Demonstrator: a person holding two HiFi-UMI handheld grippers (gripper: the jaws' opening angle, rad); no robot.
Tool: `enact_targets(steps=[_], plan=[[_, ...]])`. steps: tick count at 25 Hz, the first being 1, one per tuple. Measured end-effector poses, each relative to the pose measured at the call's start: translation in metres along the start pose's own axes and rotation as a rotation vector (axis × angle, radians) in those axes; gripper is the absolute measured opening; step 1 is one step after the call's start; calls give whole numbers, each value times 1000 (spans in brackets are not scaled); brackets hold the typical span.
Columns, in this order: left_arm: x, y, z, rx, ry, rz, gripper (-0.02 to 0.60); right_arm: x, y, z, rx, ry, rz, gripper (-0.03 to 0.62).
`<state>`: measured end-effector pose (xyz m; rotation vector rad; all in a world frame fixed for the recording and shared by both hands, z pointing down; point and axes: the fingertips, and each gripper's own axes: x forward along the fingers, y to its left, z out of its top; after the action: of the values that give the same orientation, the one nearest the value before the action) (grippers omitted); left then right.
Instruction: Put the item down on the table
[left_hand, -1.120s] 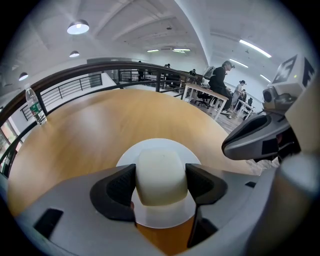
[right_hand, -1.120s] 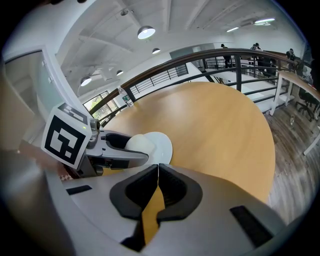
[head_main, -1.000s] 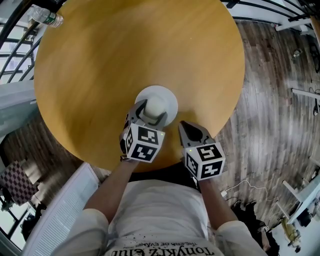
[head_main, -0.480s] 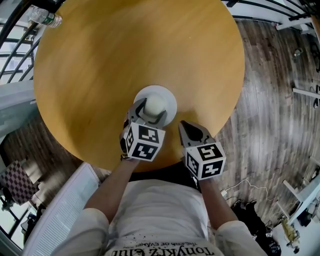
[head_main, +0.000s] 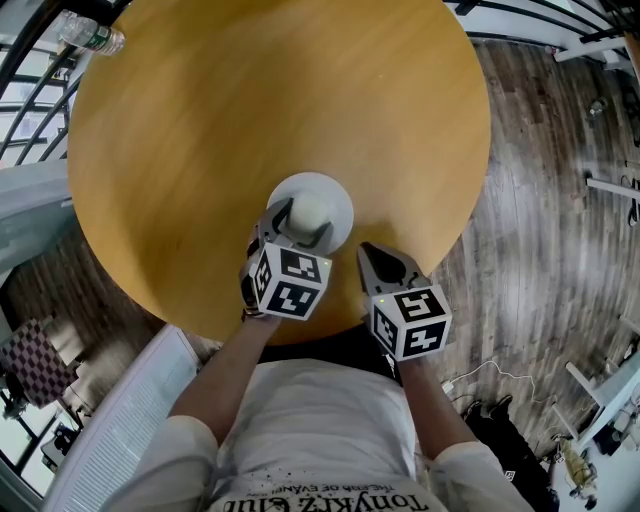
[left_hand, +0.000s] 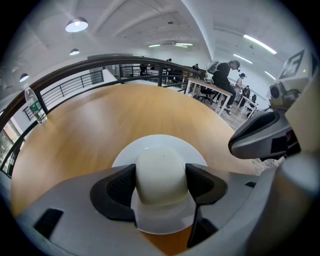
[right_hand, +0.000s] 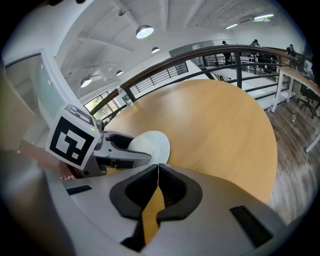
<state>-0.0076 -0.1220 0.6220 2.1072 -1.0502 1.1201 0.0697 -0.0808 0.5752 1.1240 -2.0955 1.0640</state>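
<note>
One second of footage and honestly almost nothing has shifted. The left gripper (head_main: 302, 222) is parked in the same spot by the near edge of the round tan wooden table (head_main: 250, 100). Its jaws are still clamped on both sides of the dome of the white dome-and-brim item (left_hand: 162, 170), a smooth rounded top on a wide flat round brim. At most the brim has crept a hair to the left. My read is that the lowering is basically finished or stalled, and the only step left is letting go. I can't tell from any view whether the brim is actually resting on the table or hanging just above it, so I'd want that confirmed before the jaws spread. The right gripper (right_hand: 158, 170) hasn't budged either. It sits just right of the left one, jaws pressed together with nothing between them, only table showing through the slit. Count-wise: one white item, two grippers, one table, and one clear plastic bottle (head_main: 92, 36) standing way off at the far left rim. A few people are at desks in the background of the left gripper view, too small to count properly.
</note>
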Motion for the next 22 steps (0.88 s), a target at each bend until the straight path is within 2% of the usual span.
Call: enact_targets(steps=[22], plan=[[6,-1,-2,26,44,15,328,3,-1,6,-9,-1,17,26]])
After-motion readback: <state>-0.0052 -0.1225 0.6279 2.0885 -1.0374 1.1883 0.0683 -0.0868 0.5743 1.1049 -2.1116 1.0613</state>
